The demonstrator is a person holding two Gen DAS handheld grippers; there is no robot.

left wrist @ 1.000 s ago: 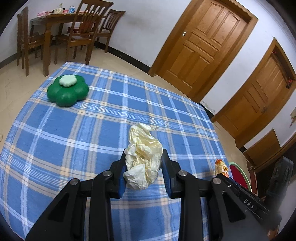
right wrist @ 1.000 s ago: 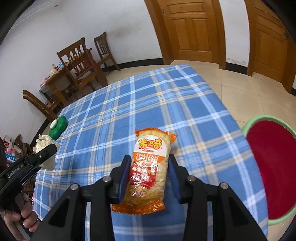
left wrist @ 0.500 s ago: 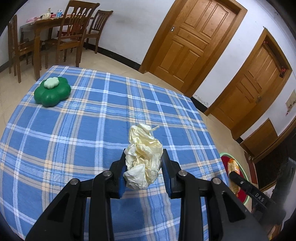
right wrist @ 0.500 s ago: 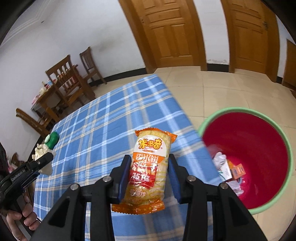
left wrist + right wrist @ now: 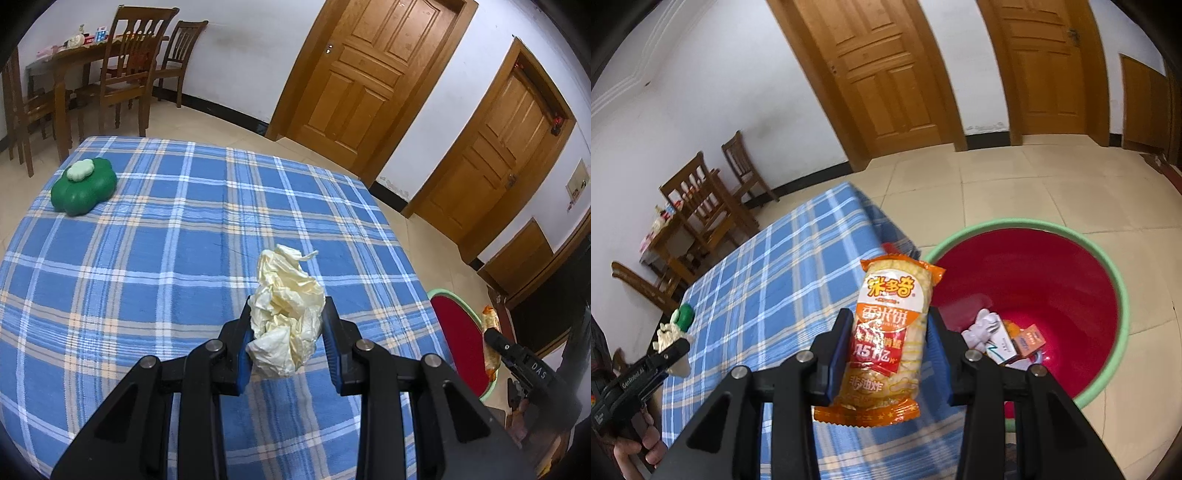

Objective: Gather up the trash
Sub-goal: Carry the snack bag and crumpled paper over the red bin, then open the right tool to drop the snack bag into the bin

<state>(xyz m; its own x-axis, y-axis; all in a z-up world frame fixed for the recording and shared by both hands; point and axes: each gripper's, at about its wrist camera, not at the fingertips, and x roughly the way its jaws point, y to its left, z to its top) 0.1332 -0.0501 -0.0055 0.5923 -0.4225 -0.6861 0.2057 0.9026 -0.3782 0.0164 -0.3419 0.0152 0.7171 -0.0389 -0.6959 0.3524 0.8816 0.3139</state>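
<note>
L gripper (image 5: 287,334): clamped on crumpled paper wad (image 5: 286,314); pads press both flanks, wad sticks out past the tips toward 12 o'clock.
R gripper (image 5: 888,345): clamped on snack packet (image 5: 888,334), orange/white, upright btwn the pads; top edge clears the tips at 12, bottom seal hangs below them at 6.
Packet vs bin: in R view packet sits over the table's edge, bin (image 5: 1108,273) just beside it at 3 o'clock.
Bin: red inside, green rim, on the floor; holds a small white carton (image 5: 1001,341), an orange box (image 5: 1028,339), pale crumpled bits.
Cross-view: from L cam, R gripper w/ packet shows at 4 o'clock, next to bin rim. From R cam, L gripper w/ wad at 8 o'clock, a hand (image 5: 639,445) under it.
Surface: table w/ blue plaid cloth (image 5: 147,258); green flower-shaped container (image 5: 83,188) w/ pale lid at 10 o'clock of L view, well apart from wad.
Room: cream tile floor, white walls, dark skirting, two wooden doors (image 5: 362,74); dining table w/ wooden chairs (image 5: 136,62) at 11 o'clock.
</note>
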